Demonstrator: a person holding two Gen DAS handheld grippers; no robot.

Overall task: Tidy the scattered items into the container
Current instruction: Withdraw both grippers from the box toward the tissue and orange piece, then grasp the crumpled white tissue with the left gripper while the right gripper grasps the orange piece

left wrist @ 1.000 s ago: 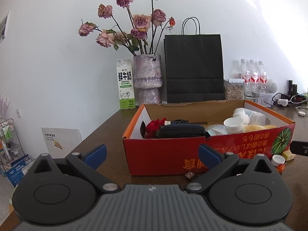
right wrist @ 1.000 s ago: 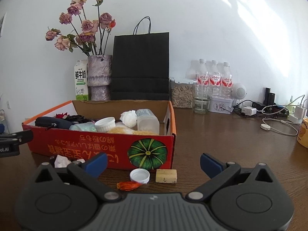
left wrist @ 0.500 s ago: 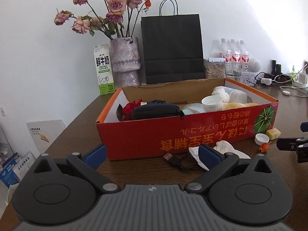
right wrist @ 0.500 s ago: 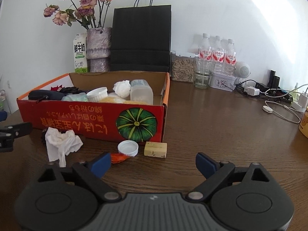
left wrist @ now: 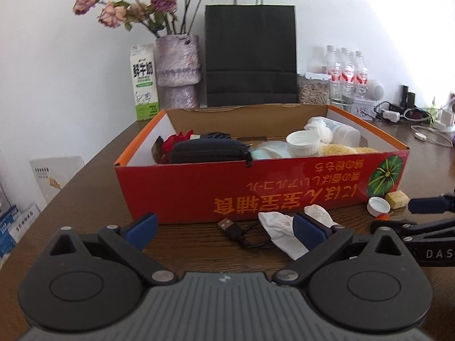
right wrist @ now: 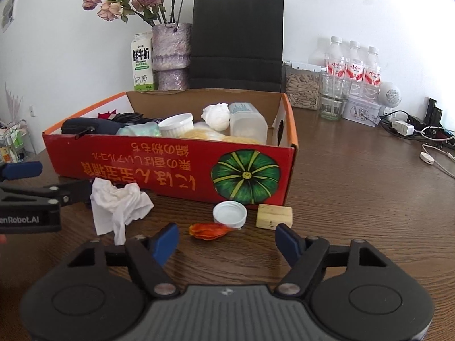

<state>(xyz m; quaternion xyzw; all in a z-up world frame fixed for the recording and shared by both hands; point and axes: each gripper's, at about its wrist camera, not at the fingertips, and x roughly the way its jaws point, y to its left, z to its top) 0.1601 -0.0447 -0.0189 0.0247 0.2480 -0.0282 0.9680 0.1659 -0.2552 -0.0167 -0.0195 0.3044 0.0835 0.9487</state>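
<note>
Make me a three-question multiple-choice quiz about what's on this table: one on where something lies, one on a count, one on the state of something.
1. Where does the white cap lie?
A. inside the box
B. on the table in front of the red box
C. on the black bag

2. How many red-labelled water bottles stand by the wall?
A. one
B. three
C. six

3. What state is the tissue in?
A. crumpled
B. neatly folded
C. rolled in a tube

Answers: 1 B, the cap sits on the wood beside the yellowish block. 2 B, three caps and labels show in a row. 3 A, it is a wrinkled heap on the table.
</note>
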